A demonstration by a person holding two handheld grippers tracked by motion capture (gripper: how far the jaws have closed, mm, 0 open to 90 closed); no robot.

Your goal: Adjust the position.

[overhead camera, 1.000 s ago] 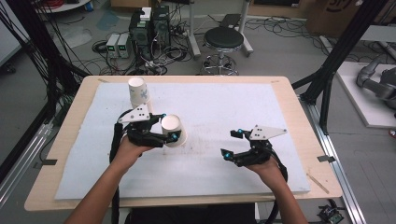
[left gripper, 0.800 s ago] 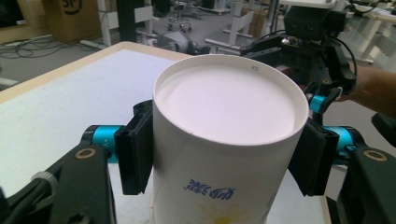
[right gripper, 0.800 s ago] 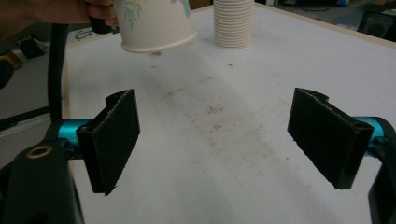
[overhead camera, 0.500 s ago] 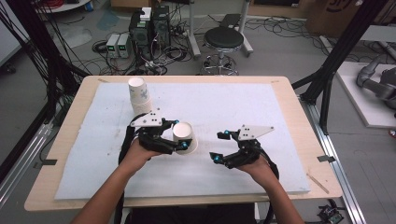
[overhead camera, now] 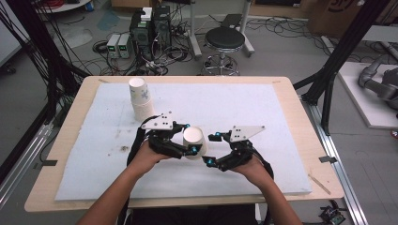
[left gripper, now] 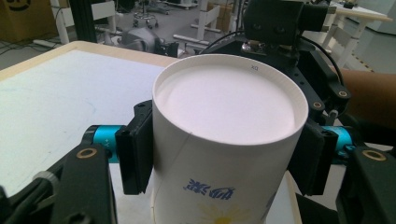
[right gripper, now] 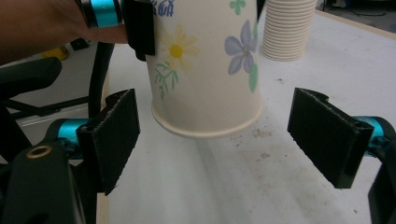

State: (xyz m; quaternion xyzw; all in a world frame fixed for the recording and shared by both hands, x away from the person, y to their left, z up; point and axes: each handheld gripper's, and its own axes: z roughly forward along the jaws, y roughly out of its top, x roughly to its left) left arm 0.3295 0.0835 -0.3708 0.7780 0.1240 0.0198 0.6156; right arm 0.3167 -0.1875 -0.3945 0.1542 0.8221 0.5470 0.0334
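Between the left gripper's (overhead camera: 189, 138) jaws: paper cup (overhead camera: 194, 142), clamped.

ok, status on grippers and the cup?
Left gripper shut on paper cup, upside down, off the mat. Right gripper open, jaws flanking its rim. Cup stack behind, clear.

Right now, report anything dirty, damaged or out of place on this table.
Dark specks and a smudge soil the white mat near the person's left forearm, and the right gripper view shows more grit under the raised paper cup. The cup itself is upside down in the left gripper, undamaged. The cup stack stands straight.
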